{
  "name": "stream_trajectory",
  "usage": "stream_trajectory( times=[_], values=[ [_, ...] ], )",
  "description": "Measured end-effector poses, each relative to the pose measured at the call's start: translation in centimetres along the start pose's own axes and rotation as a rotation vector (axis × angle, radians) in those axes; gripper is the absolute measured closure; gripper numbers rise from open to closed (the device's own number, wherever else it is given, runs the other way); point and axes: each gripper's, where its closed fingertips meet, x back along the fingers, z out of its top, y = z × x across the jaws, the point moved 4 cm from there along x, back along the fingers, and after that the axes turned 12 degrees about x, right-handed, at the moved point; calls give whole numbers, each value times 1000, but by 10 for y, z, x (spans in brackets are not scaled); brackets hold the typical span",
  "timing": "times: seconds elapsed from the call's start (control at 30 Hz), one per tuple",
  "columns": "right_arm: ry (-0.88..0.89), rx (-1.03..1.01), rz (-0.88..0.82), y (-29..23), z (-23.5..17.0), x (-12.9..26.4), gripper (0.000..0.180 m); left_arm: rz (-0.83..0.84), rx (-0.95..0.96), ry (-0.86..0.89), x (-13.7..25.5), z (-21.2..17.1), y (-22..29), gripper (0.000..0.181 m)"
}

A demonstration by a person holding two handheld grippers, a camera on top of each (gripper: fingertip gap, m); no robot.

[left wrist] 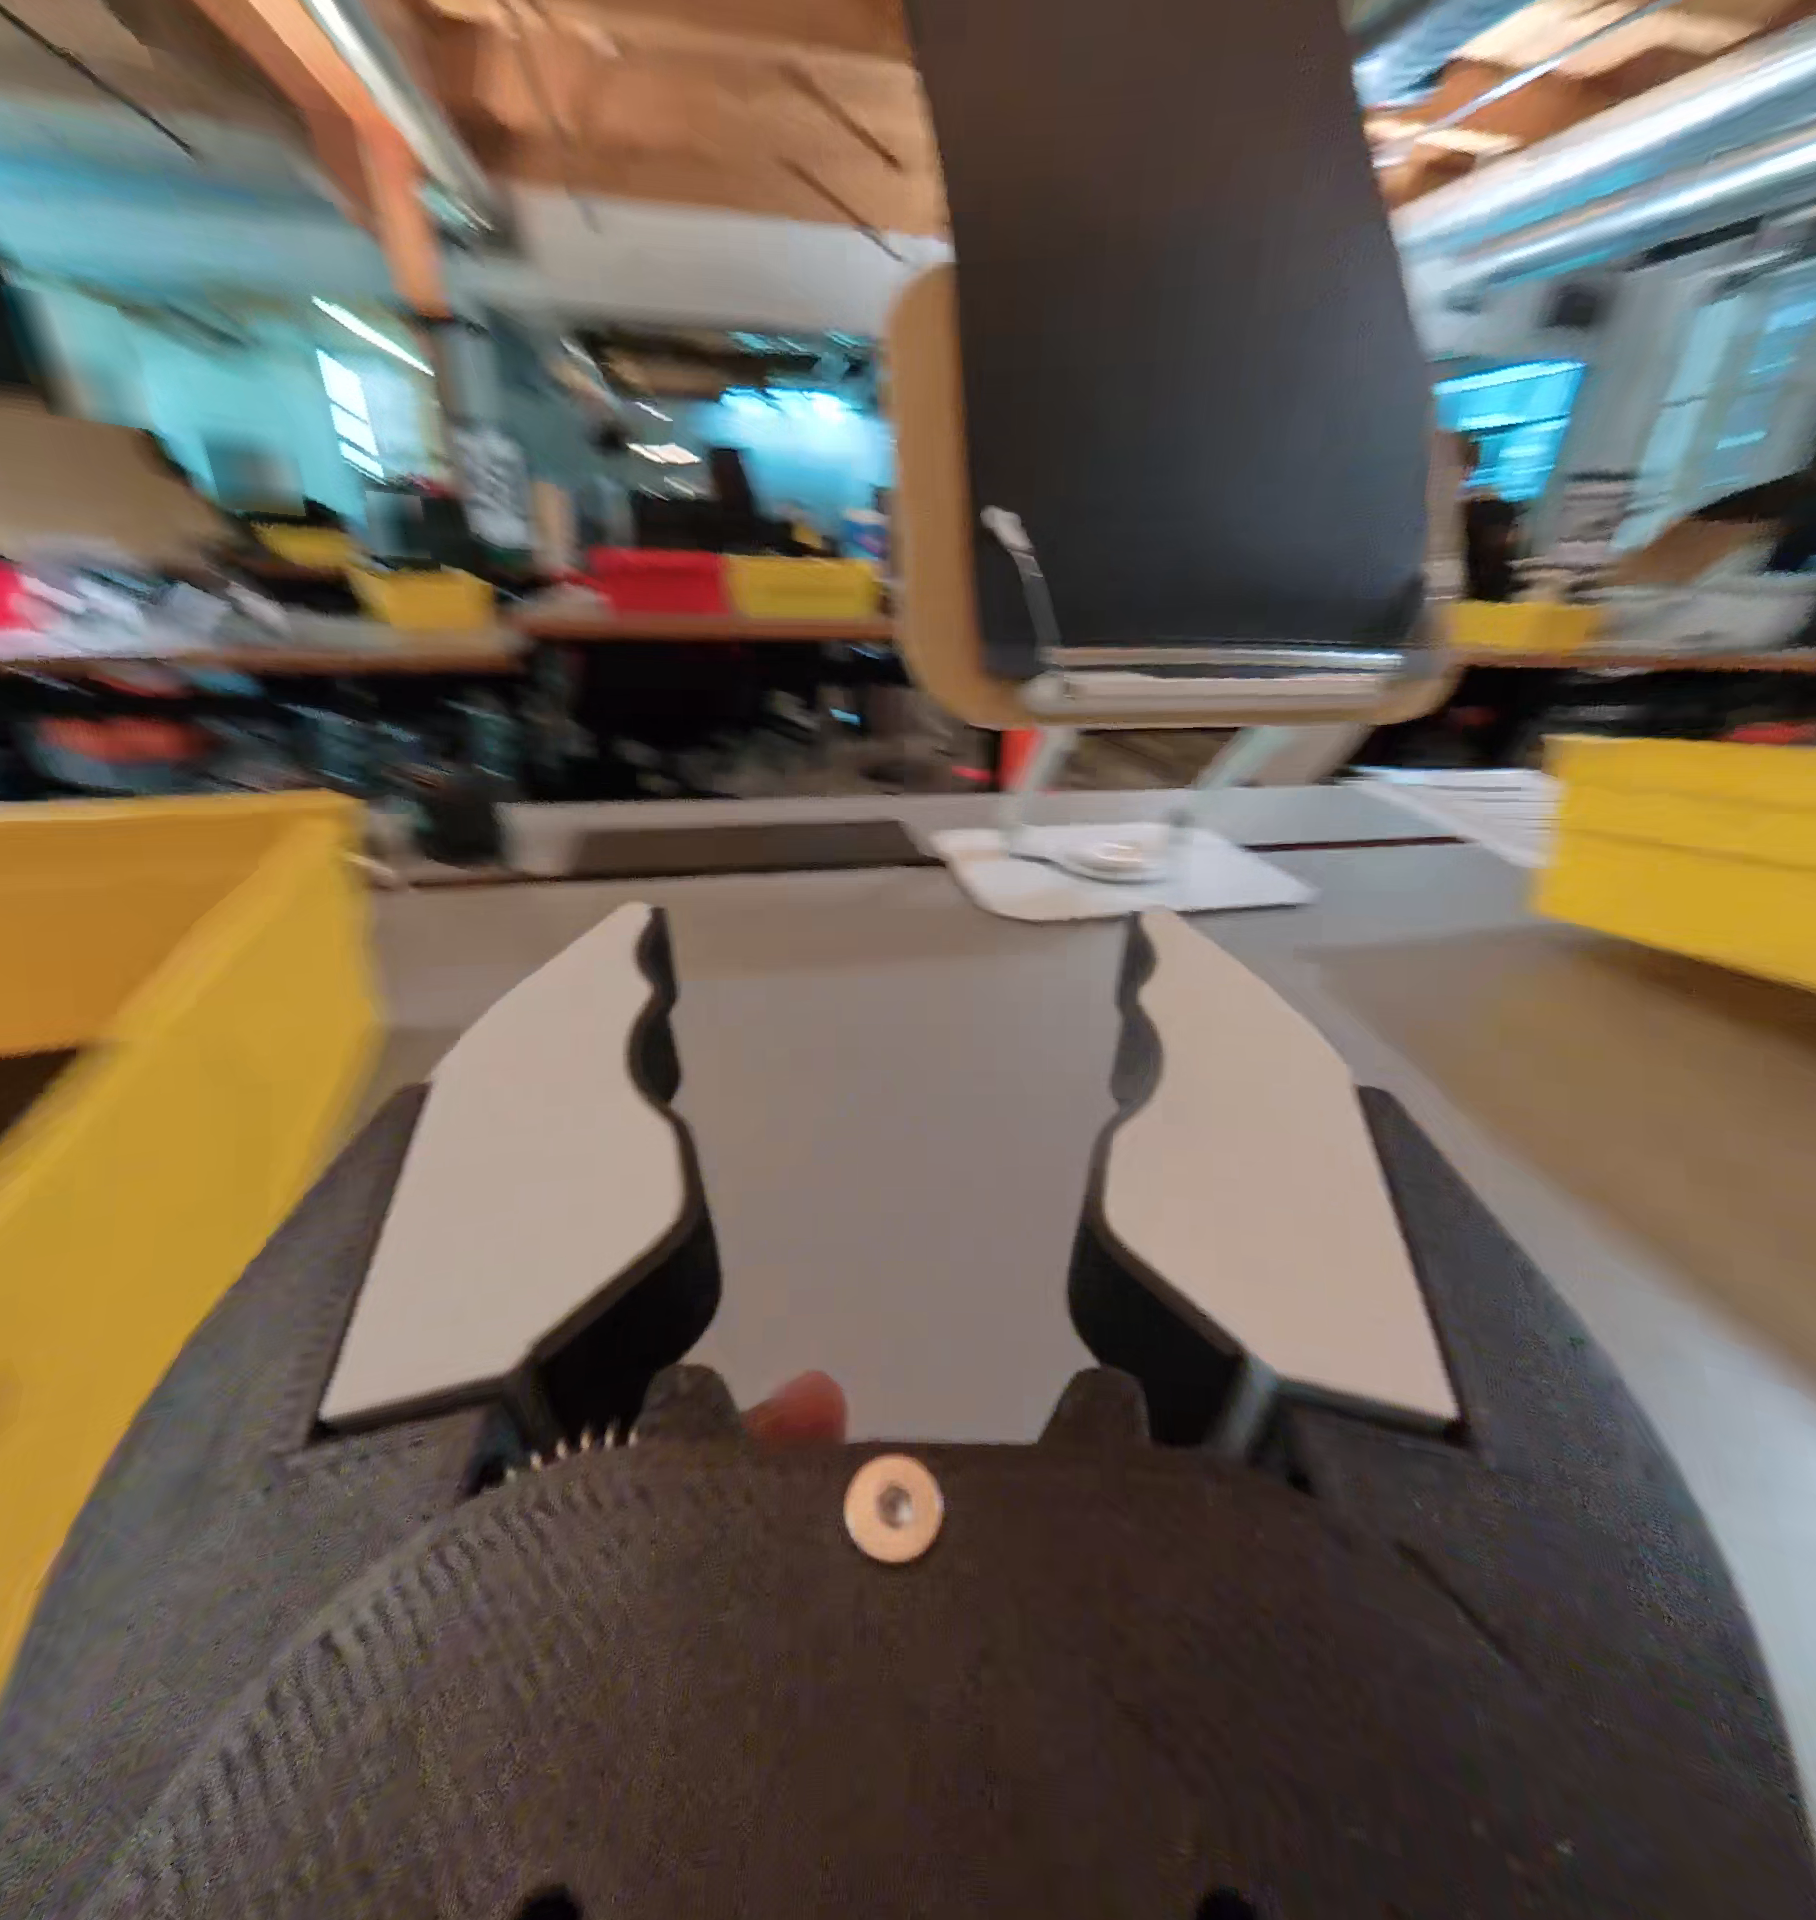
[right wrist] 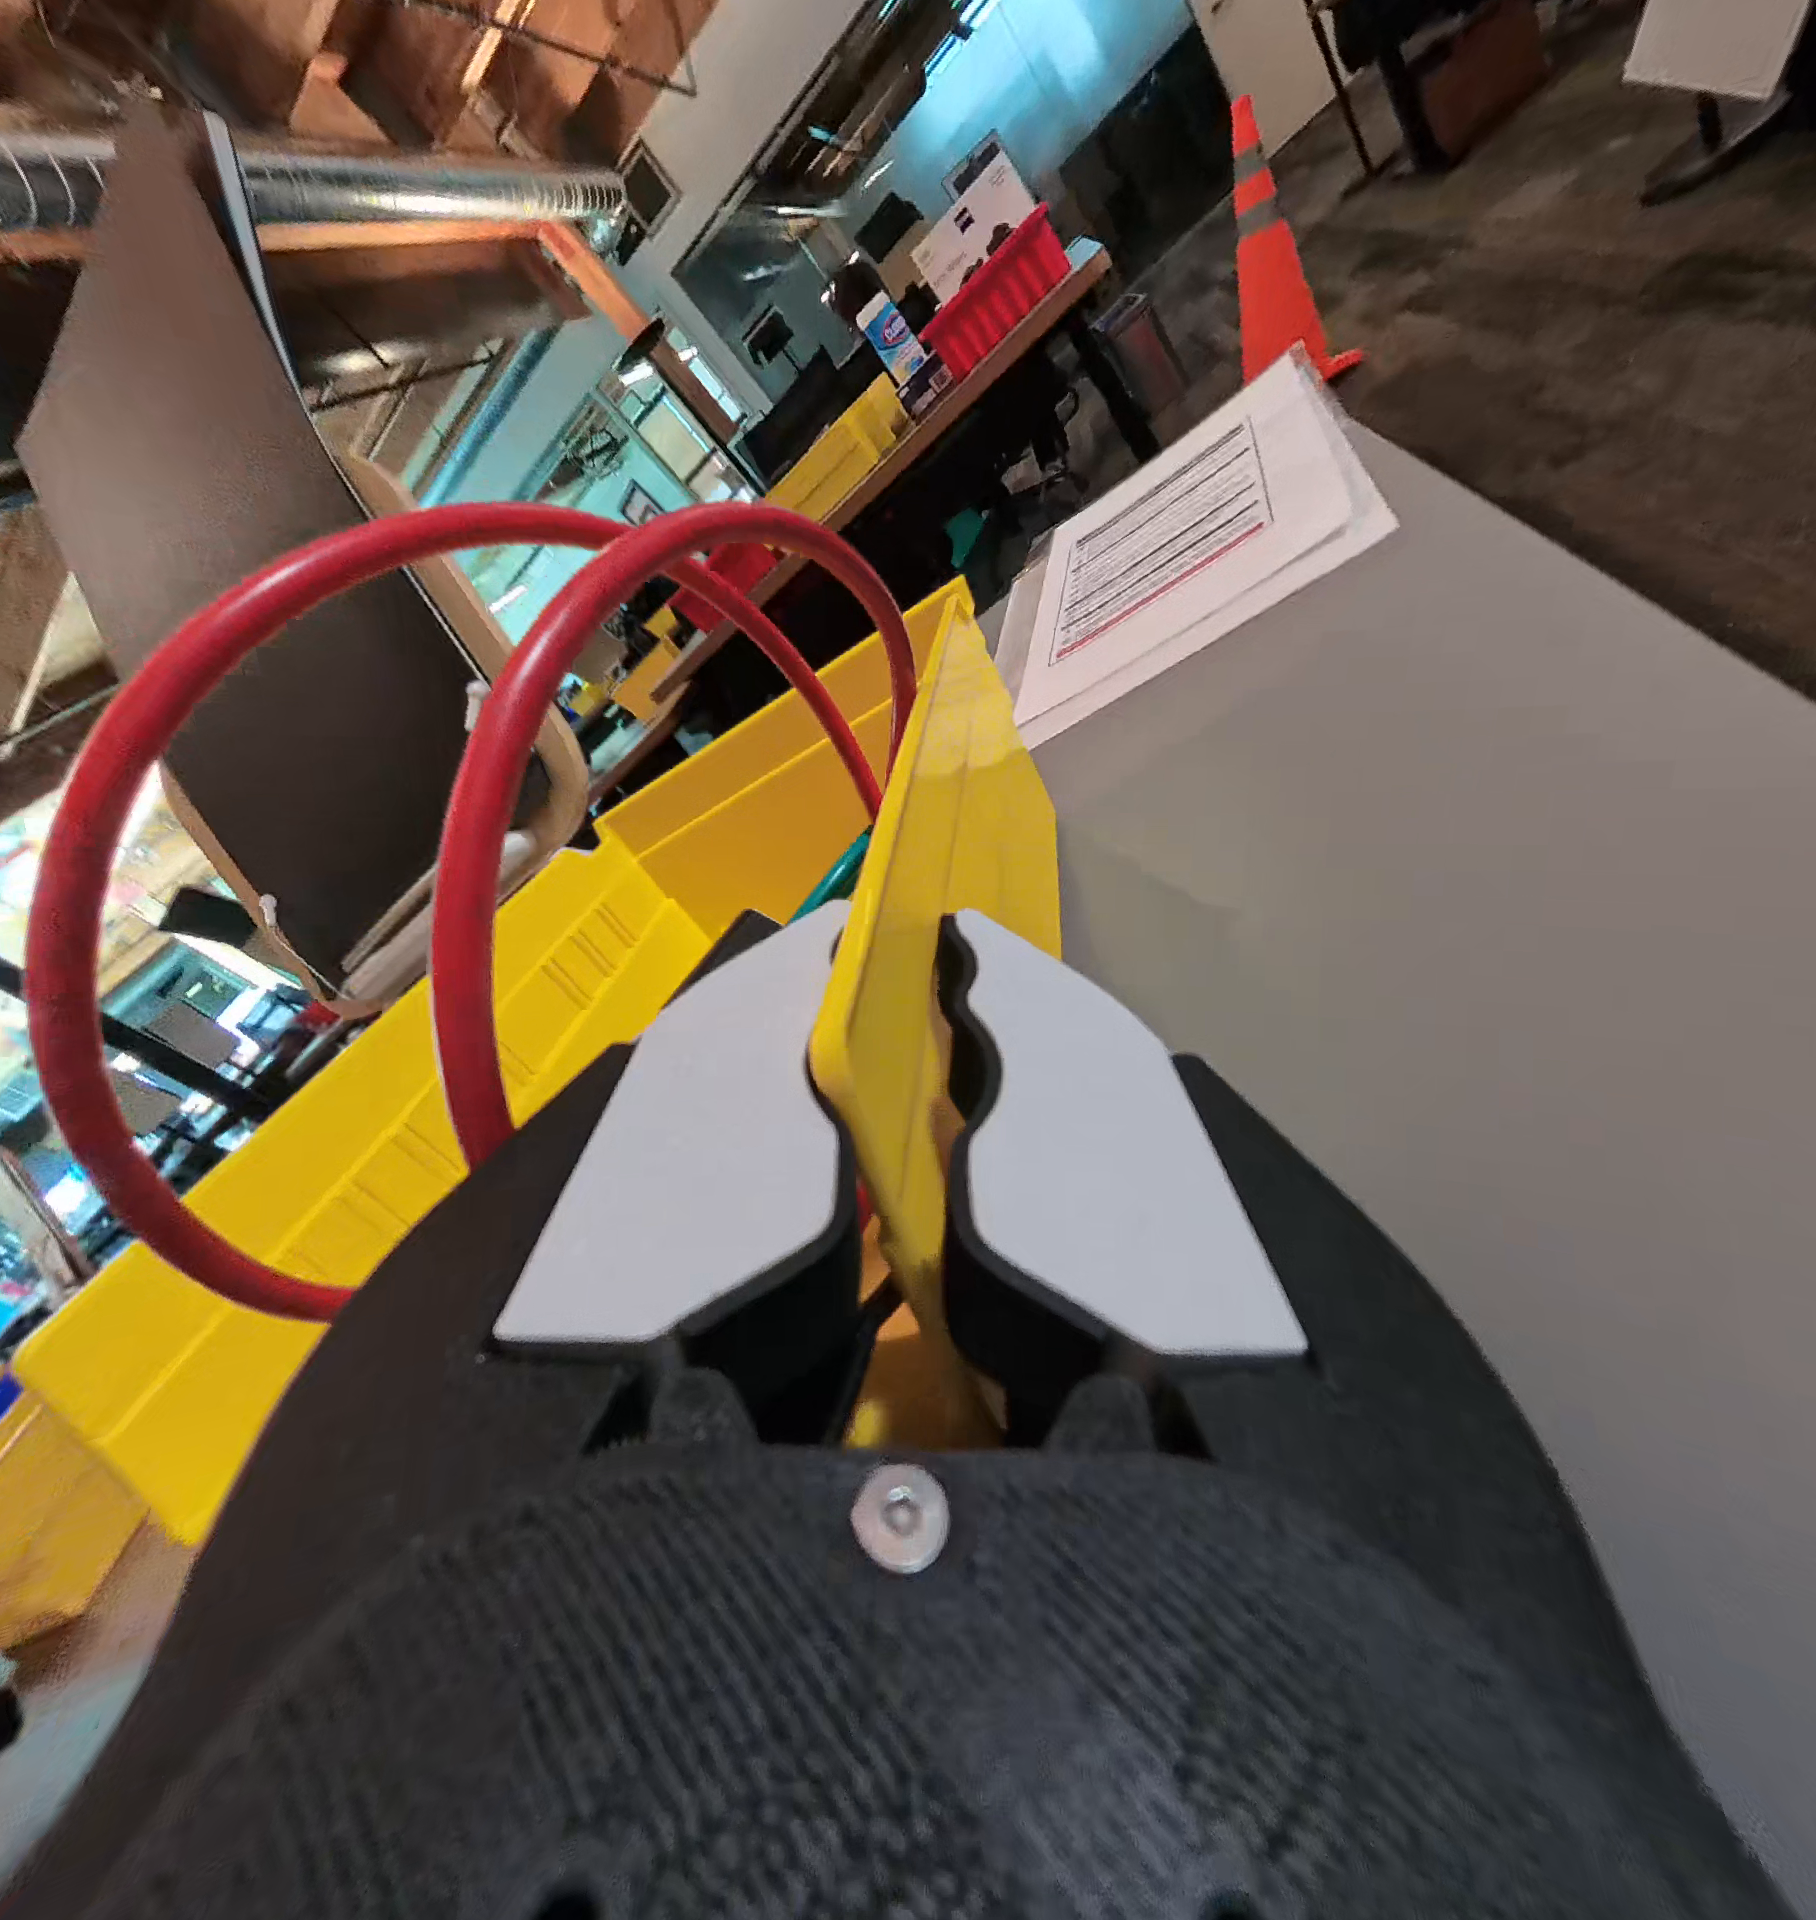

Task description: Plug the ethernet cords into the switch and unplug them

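A red ethernet cord (right wrist: 71, 935) rises in two big loops out of a yellow bin (right wrist: 384, 1174) in the right wrist view. My right gripper (right wrist: 896, 930) is shut on that bin's near side wall (right wrist: 971, 758), which runs between the two fingers. A bit of green (right wrist: 839, 871) shows inside the bin by the left fingertip. My left gripper (left wrist: 893, 925) is open and empty, held low over the grey table (left wrist: 883, 1091). The left wrist view is blurred. No switch shows in either view.
A monitor (left wrist: 1174, 364) on a flat white stand base (left wrist: 1122, 878) stands ahead of the left gripper. Yellow bins sit at its left (left wrist: 156, 1039) and right (left wrist: 1704, 862). A printed sheet (right wrist: 1184, 540) lies at the table's far end, an orange cone (right wrist: 1273, 249) beyond it.
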Motion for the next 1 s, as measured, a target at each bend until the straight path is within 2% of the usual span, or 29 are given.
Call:
stream_trajectory(
  times=[0.1,0.2,0.33,0.43,0.5,0.67,0.73,0.8,0.87,1.0],
  values=[
    [-7,-2,26,-7,-3,-9,167,237,-184,83,17,21,-39,68],
    [-17,-8,65,-12,-8,-16,167,341,-221,85,30,31,-77,61],
    [-40,54,110,-22,-12,-22,165,397,-109,0,36,23,-123,67],
    [-60,131,120,-33,-15,-26,165,377,-89,-49,30,16,-135,76],
    [-62,110,140,-37,-16,-26,164,367,-99,-106,24,8,-138,79],
    [-79,113,195,-45,-20,-21,162,366,-32,-226,8,-14,-146,69],
    [-79,113,236,-51,-21,-18,161,356,-37,-258,4,-17,-147,72],
    [-72,109,286,-58,-22,-18,158,328,-35,-280,2,-19,-145,88],
    [-76,111,322,-67,-24,-19,157,267,-16,-335,0,-24,-143,125],
    [-110,135,385,-92,-34,-27,157,254,55,-340,7,-22,-151,155]
  ],
)
